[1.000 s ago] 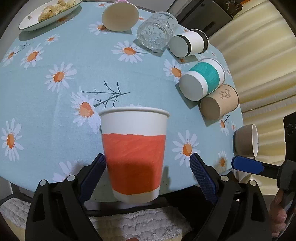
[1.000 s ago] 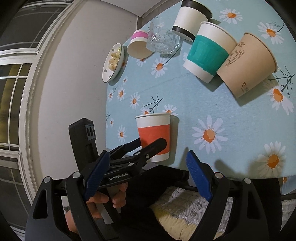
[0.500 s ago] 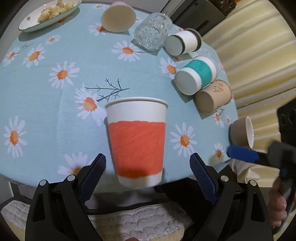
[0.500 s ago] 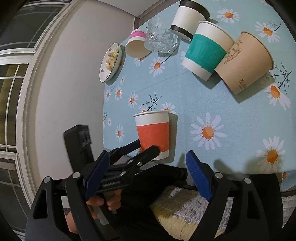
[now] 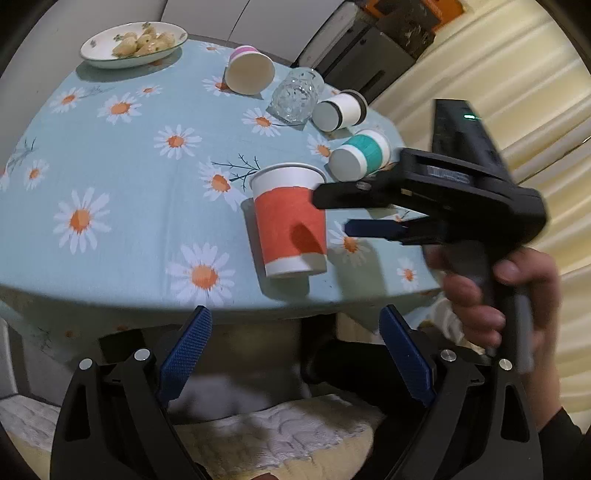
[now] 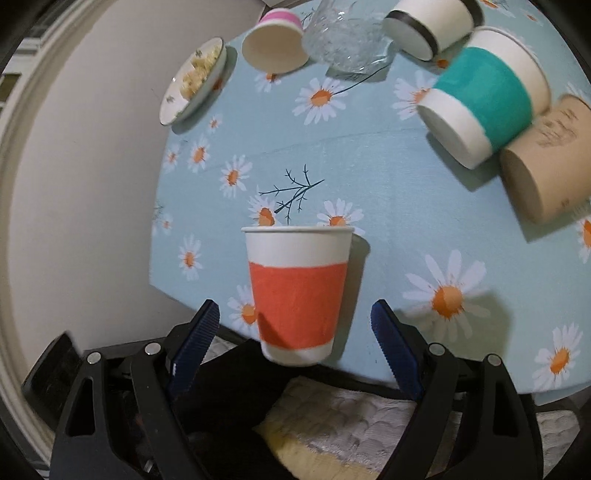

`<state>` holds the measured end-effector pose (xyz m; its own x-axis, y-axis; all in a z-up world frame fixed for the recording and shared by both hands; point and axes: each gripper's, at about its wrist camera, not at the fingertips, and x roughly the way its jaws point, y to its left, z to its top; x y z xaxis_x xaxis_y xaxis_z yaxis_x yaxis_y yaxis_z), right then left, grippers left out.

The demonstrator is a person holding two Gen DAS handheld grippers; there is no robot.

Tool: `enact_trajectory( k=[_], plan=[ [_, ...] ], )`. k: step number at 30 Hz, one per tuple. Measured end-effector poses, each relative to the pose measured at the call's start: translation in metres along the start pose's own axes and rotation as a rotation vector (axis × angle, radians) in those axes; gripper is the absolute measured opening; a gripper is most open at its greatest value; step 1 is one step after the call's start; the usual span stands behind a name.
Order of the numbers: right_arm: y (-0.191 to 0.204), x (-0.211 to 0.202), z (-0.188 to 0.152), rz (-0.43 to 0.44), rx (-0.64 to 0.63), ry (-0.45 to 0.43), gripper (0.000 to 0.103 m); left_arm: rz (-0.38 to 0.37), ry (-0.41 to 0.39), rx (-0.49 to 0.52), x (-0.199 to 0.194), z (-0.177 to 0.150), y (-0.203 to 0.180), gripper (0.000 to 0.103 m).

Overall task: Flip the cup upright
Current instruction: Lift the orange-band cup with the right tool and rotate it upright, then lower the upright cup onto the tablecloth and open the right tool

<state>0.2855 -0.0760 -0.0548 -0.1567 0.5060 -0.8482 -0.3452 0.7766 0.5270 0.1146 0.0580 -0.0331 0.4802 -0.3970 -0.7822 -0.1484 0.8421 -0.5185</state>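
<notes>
Orange-banded and white, the paper cup (image 5: 290,221) stands upright near the front edge of the round table (image 5: 122,206), mouth up; its inside cannot be seen from either view. The table wears a pale blue cloth printed with daisies.

Five other drinking vessels lie on their sides toward the far and right part of the table. A pink-banded paper cup (image 6: 275,46) shows its open mouth, and nothing is visible inside it. Just beside it lies a cut-glass tumbler (image 6: 347,42), clear and holding nothing. Next comes a black-banded white cup (image 6: 428,27), then a teal-banded cup (image 6: 487,99), and a plain brown kraft cup (image 6: 543,162) touching the teal one; these three turn their closed bases toward the cameras, so their insides are hidden. That makes five paper cups in all, one upright and four lying down, plus one glass.

A single white dish with a green rim (image 5: 133,44) sits at the far left edge and holds a heap of pale food pieces.

The left gripper (image 5: 295,354) has its blue pads spread wide, below the table edge and clear of the orange cup, holding nothing. The right gripper (image 6: 295,343) is likewise wide apart, with the orange cup between its two pads in the wrist view but touching neither; in the left view its fingers (image 5: 373,228) reach in beside the cup's right side.
</notes>
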Motion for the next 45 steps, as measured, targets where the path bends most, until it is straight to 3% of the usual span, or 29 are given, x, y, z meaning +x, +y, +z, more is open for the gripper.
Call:
enact_trajectory(
  k=[5, 15, 26, 32, 37, 42, 45],
  plan=[
    [0.009, 0.015, 0.004, -0.084, -0.026, 0.019, 0.078, -0.046, -0.039, -0.038, -0.009, -0.010, 0.015, 0.090],
    [0.015, 0.026, 0.008, -0.167, -0.053, 0.035, 0.065, -0.134, -0.057, -0.138, -0.015, -0.016, 0.048, 0.090],
    [0.020, 0.013, 0.004, -0.157, -0.064, -0.015, 0.064, -0.137, -0.066, -0.144, -0.016, -0.015, 0.050, 0.090],
    [0.027, -0.029, -0.033, -0.123, -0.151, -0.336, 0.064, -0.145, -0.124, -0.138, -0.018, -0.004, 0.045, 0.090],
    [0.022, -0.038, -0.071, -0.184, -0.197, -0.629, 0.064, -0.180, -0.150, -0.148, -0.015, 0.004, 0.043, 0.090],
    [0.027, -0.025, -0.097, -0.266, -0.281, -0.836, 0.064, -0.248, -0.146, -0.170, -0.010, 0.008, 0.043, 0.090],
    [0.027, -0.013, -0.103, -0.306, -0.286, -0.910, 0.064, -0.259, -0.151, -0.180, -0.011, 0.008, 0.046, 0.090]
  ],
)
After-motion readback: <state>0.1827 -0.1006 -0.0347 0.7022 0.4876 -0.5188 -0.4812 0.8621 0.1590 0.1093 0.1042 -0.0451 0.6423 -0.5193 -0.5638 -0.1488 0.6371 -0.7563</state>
